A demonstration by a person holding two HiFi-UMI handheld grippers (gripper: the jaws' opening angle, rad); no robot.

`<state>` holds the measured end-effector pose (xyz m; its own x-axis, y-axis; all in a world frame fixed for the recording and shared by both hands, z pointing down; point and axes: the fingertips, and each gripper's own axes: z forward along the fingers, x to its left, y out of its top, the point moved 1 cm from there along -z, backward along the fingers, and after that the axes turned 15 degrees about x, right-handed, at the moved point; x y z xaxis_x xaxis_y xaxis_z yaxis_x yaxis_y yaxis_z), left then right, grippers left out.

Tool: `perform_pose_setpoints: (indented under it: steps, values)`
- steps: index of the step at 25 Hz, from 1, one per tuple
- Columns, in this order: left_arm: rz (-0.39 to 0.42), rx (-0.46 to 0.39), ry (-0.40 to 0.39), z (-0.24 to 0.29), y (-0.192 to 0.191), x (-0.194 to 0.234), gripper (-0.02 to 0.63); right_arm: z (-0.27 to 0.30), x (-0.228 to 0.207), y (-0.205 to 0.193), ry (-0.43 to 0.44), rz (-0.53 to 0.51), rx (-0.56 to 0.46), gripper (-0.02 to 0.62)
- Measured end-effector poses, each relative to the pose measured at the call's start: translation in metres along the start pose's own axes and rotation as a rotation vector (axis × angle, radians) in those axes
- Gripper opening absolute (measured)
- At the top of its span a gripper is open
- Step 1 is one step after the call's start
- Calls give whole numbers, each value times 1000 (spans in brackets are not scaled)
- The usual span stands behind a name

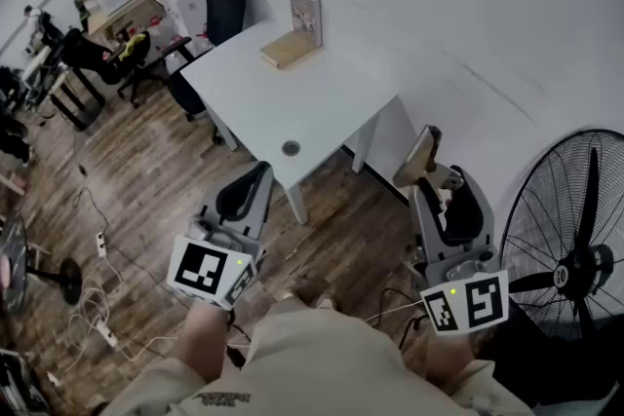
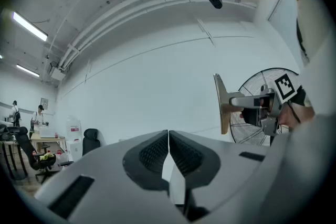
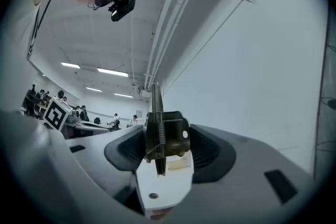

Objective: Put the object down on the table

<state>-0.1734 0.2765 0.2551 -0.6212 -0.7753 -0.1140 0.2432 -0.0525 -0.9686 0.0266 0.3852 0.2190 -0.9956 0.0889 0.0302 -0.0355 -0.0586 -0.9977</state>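
The right gripper (image 1: 441,182), at lower right of the head view, has its jaws clamped on the clip end of a clipboard (image 1: 421,157), which stands on edge, well apart from the surface (image 1: 322,102) at upper centre. The left gripper (image 1: 252,193) has its jaws together and empty. It would be best to carry the clipboard over the bare near part, lay it flat, and release only once it rests.

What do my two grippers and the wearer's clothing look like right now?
The left gripper and right gripper both have grey shells with black ribbed pads. Each carries a white cube with black square markers and a small green light. The person wears beige clothing.
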Motion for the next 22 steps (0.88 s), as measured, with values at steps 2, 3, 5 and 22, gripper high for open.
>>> perform_pose_setpoints:
  steps: [2, 3, 5, 22]
  values:
    - [2, 3, -8, 1, 0, -1, 25, 0, 0, 0, -1, 4, 2, 250]
    - [3, 4, -12, 2, 1, -2, 25, -1, 0, 0, 0, 10, 0, 250]
    - [4, -3, -16, 2, 3, -4, 25, -2, -1, 1, 10, 26, -5, 250]
    - [-1, -12, -55, 16, 6, -12, 21, 6, -14, -10, 15, 36, 52, 250]
